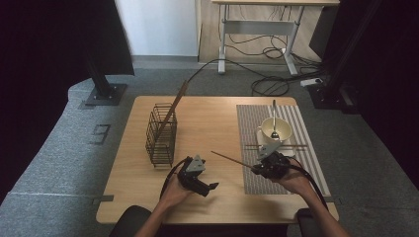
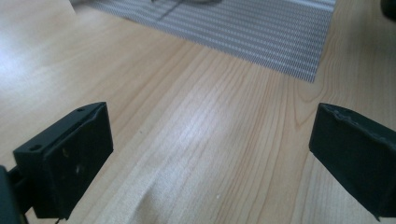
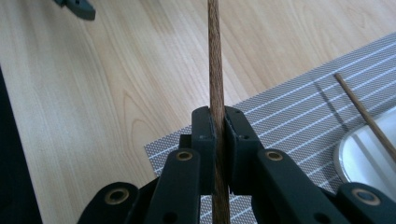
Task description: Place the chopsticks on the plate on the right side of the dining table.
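Wooden chopstick [image 3: 215, 70], lower end jaw-hidden

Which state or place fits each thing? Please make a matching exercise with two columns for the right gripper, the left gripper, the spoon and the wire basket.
1. right gripper
2. left gripper
3. spoon
4. wire basket

a. stands on the left part of the table
b. open, nothing between the jaws
c. lies in the white bowl
d. shut on a chopstick

Pairs: 1-d, 2-b, 3-c, 4-a
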{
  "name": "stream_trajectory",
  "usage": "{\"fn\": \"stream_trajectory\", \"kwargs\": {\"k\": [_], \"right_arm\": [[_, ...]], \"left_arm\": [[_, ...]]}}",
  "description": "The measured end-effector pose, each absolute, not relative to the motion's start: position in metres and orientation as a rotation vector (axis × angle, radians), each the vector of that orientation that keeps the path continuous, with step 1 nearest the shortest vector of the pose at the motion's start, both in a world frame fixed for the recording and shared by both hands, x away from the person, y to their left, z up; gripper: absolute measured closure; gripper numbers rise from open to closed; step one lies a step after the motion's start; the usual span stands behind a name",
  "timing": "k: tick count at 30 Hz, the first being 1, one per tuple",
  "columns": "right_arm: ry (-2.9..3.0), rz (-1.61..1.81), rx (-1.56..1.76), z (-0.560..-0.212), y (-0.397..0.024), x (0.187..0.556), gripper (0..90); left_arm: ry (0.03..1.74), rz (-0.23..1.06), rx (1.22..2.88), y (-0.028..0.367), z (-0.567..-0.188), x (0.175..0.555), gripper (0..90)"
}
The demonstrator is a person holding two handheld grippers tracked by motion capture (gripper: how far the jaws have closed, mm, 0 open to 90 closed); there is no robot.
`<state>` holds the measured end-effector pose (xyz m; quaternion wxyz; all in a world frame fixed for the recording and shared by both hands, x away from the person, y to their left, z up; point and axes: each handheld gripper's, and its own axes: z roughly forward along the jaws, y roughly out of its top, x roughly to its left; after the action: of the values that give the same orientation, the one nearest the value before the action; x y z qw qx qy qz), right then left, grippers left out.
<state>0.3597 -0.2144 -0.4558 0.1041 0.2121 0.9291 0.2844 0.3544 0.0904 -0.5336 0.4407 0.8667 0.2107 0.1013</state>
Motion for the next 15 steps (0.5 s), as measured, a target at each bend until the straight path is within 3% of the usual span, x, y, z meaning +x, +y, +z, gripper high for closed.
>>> {"fn": "stream_trajectory", "kwargs": {"k": [15], "right_arm": [[2.677, 0.836, 0.744, -0.454, -0.236, 0.373, 82.9]], "left_arm": [[0.532, 0.215, 2.302, 0.077, -0.553, 0.355, 0.0]]}}
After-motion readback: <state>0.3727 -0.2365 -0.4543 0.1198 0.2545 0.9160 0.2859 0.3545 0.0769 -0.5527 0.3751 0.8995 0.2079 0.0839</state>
